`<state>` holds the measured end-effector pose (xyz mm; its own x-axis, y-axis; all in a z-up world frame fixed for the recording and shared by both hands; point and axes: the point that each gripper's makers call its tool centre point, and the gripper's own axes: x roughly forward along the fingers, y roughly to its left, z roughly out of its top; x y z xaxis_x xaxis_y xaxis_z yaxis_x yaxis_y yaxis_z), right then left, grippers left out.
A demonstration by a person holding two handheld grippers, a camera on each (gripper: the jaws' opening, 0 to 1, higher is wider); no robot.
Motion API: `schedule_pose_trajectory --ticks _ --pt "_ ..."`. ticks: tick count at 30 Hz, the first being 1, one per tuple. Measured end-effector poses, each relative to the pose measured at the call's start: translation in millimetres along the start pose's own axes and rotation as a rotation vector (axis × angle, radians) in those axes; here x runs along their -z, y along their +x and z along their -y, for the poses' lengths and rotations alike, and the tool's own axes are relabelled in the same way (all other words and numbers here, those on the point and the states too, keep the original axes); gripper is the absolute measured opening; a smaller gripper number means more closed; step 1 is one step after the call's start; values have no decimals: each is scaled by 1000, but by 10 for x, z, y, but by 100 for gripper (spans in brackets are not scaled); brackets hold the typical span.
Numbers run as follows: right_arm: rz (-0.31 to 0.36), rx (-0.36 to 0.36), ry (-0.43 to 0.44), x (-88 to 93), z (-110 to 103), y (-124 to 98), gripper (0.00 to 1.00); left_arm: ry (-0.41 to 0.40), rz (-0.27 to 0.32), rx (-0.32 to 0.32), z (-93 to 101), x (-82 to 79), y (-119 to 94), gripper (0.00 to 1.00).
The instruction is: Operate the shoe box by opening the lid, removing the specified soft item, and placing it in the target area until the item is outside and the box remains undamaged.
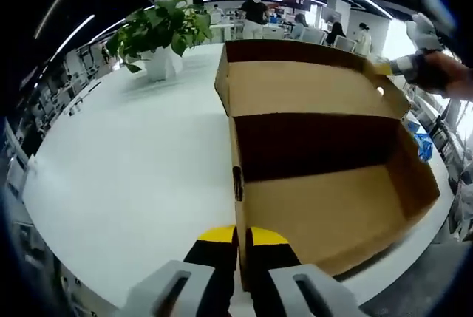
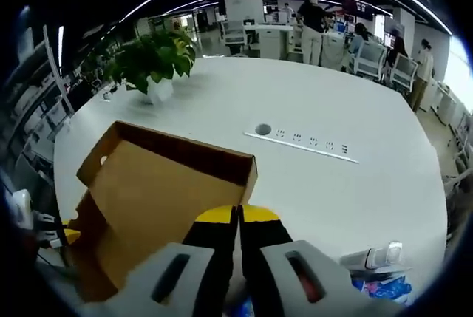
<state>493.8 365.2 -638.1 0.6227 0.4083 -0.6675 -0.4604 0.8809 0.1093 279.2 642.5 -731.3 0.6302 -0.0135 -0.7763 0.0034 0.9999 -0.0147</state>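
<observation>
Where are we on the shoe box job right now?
Done: the lid is folded open and the shoe box interior looks bare. In hand: the left gripper is shut on the box's near wall, and the right gripper is shut on the lid edge. Left: the soft item's placement can't be confirmed from these views.

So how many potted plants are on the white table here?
1. A single potted plant stands at the far side of the white table, beyond the open shoe box; the right gripper view shows the same plant. Others could be hidden outside both views.
</observation>
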Motion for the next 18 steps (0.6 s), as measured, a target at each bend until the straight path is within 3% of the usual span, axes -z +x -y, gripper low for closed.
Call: schedule_pose_trajectory --ticks 18 --pt "100 -19 -84 -48 -239 -536 0 -23 -6 -38 20 10 -6 4"
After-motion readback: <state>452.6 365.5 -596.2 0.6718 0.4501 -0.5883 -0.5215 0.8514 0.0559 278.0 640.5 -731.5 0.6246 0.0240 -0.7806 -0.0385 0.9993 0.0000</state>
